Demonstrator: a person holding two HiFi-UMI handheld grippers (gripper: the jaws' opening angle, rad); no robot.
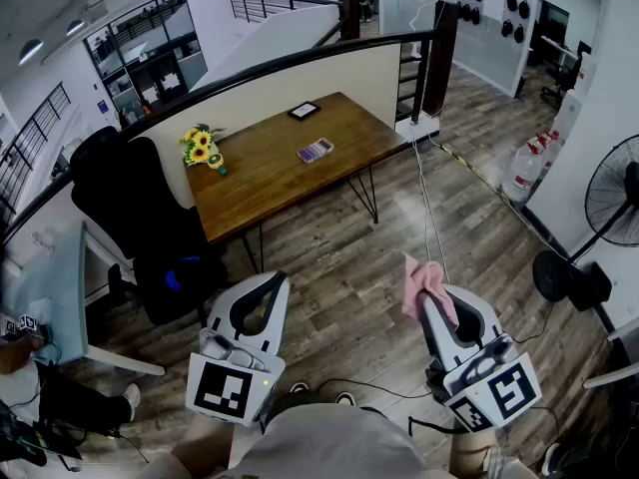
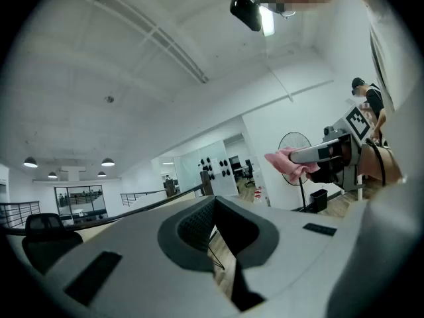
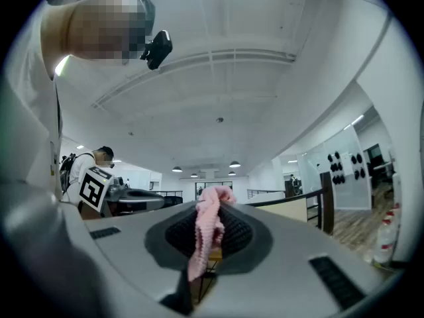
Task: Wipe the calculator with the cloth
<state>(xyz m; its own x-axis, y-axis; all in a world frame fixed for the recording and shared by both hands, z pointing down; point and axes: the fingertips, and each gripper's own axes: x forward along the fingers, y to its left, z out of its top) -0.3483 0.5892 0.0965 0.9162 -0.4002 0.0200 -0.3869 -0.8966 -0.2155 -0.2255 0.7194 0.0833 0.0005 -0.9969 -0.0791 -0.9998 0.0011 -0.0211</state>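
The calculator (image 1: 315,151) lies on the brown wooden table (image 1: 262,173), far ahead of both grippers. A pink cloth (image 1: 417,285) is pinched in my right gripper (image 1: 429,297), which is shut on it and held over the floor at lower right. The cloth (image 3: 207,229) hangs between the jaws in the right gripper view. My left gripper (image 1: 277,279) is at lower left, shut with nothing in it; its jaws meet at the tip (image 2: 213,202). From the left gripper view I see the cloth (image 2: 285,163) off to the right. Both grippers point upward, away from the table.
On the table are a bunch of sunflowers (image 1: 203,149) and a dark framed tablet (image 1: 304,111). A black office chair (image 1: 130,208) stands left of it. A floor fan (image 1: 611,208), water bottles (image 1: 523,173), a railing (image 1: 300,60) and floor cables (image 1: 429,208) surround the wooden floor.
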